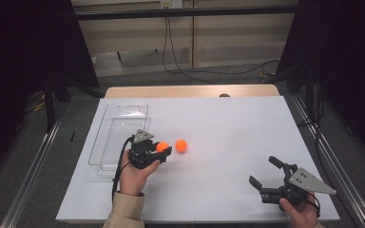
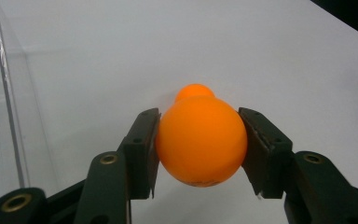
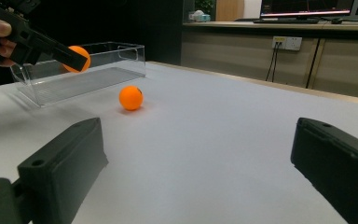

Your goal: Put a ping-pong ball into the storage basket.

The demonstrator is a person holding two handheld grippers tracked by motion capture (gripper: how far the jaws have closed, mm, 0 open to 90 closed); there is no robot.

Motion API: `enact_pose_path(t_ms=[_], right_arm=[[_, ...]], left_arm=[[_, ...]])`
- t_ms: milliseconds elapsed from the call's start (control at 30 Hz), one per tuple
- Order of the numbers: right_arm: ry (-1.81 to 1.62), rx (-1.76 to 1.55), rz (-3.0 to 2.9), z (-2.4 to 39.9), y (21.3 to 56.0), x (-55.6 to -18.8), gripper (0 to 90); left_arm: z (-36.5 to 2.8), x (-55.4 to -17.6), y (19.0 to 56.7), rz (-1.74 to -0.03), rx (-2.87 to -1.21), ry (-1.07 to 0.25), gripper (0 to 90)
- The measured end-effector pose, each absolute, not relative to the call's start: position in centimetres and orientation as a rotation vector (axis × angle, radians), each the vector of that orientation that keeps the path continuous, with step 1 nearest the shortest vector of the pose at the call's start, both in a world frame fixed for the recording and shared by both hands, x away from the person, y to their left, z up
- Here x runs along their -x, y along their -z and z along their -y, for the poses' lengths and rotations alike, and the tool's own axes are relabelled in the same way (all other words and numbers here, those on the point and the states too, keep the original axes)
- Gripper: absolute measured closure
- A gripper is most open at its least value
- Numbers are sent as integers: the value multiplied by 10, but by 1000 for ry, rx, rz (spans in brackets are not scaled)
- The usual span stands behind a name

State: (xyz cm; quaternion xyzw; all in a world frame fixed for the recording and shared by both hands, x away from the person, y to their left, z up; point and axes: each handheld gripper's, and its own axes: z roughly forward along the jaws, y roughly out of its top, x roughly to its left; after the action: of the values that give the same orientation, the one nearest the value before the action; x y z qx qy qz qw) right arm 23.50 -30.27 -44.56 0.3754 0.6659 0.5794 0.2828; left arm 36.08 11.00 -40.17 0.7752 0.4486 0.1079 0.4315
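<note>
Beside the clear bin (image 1: 119,137), your left gripper (image 1: 163,148) clamps one orange ball (image 2: 200,140); second ball (image 1: 181,145) waits on table; bin holds nothing yet; right gripper (image 1: 265,172) idles wide.

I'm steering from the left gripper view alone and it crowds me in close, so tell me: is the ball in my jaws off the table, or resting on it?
Observer: Off it. The right gripper view shows the held ball in the left gripper above the table, in front of the clear bin.
Operator: The second ball behind it, how does it sit?
Observer: The loose ball rests on the table, apart from the bin and just right of your jaws in the high view.
Operator: Is the bin empty?
Observer: Yes, the high view shows nothing inside it.
Operator: Where is the other gripper?
Observer: The right gripper is near the table's front right corner, jaws wide open, holding nothing.
</note>
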Motion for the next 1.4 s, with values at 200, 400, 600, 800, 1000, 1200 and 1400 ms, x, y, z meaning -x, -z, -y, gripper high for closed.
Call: enact_pose_path(t_ms=[200,400,600,800,1000,1200,1400], right_arm=[[-1552,-1004,-1783,303,446,-235,24],[-1552,-1004,-1783,303,446,-235,24],[-1551,-1005,-1783,303,446,-235,24],[-1552,-1006,-1783,302,446,-235,24],[-1553,-1007,-1783,302,446,-235,24],[-1552,-1004,-1784,303,446,-235,24],[-1551,-1003,-1784,302,446,-235,24]], left_arm=[[-113,-361,400,-1124,-1926,-275,508],[-116,-361,398,-1135,-1913,-272,508],[-119,-361,396,-1130,-1917,-277,508],[-121,-361,395,-1134,-1916,-280,508],[-123,-361,393,-1137,-1910,-283,508],[-126,-361,391,-1140,-1910,-290,508],[-129,-361,390,-1141,-1906,-297,508]])
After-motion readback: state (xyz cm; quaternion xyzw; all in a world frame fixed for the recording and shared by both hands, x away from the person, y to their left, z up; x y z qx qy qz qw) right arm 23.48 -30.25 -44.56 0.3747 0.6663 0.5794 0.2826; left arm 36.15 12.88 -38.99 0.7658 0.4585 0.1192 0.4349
